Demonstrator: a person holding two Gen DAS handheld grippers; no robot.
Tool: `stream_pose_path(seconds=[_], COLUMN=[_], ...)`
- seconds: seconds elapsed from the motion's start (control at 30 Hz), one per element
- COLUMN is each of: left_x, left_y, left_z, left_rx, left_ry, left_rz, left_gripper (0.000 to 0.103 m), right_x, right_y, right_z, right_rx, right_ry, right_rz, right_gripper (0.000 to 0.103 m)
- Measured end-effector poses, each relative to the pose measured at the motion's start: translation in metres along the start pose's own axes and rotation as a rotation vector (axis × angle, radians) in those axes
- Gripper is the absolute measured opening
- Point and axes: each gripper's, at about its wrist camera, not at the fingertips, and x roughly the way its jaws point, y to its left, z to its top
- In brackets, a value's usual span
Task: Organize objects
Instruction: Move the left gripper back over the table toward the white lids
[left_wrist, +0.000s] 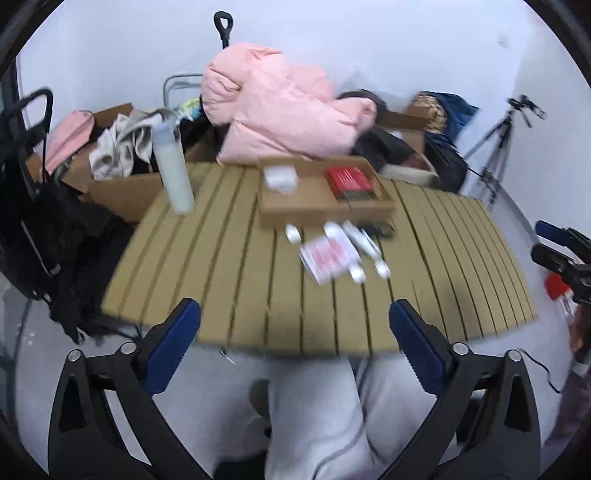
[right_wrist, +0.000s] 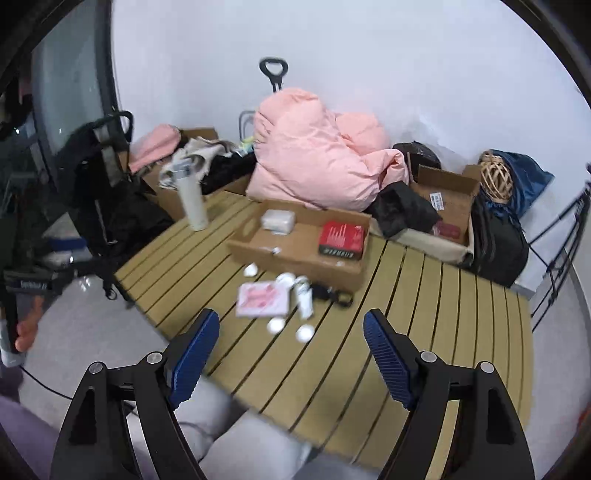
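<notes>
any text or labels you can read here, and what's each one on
None can be read.
red box in the cardboard tray: dark strip of characters, too blurred.
pink packet on the table: print blurred.
White sticker on the open carton behind: too small.

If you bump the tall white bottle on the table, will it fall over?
Probably. The white bottle is tall and narrow and stands upright near the table edge, so a push up high could tip it. Being round, it would likely roll afterwards. Its weight can't be judged.
</notes>
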Motion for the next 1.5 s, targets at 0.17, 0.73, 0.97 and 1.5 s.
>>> stream_pose_path(seconds=[0.17,0.73,0.97,1.5], left_x=[-0.026,0.054,0.139,0.324], left_y=[0.004,-0.009,-0.028,-0.084], left_z=[-0.075,-0.083,-0.037,0.001], left_rx=[-0.035,0.004,-0.022,-0.038], left_ry=[-0.063,0.033,-0.001,0.222], left_rz=[0.071,0.094,-0.044,-0.227], left_gripper=[0.103,0.103,0.100,0.022], right_x=[-0.031,0.050,0.094,0.277], right_y=[0.037,0.040,0.020,-0.049], right_z=[-0.092,-0.153,-0.121,-0.075], right_rx=[0.008,0.093,0.053,0.131], right_ry=[-0.083,0.089,0.028,0.172], right_rz=[-0.028,0.027,-0.001,-0.014], right_gripper=[0.084,0.083,0.077,0.031])
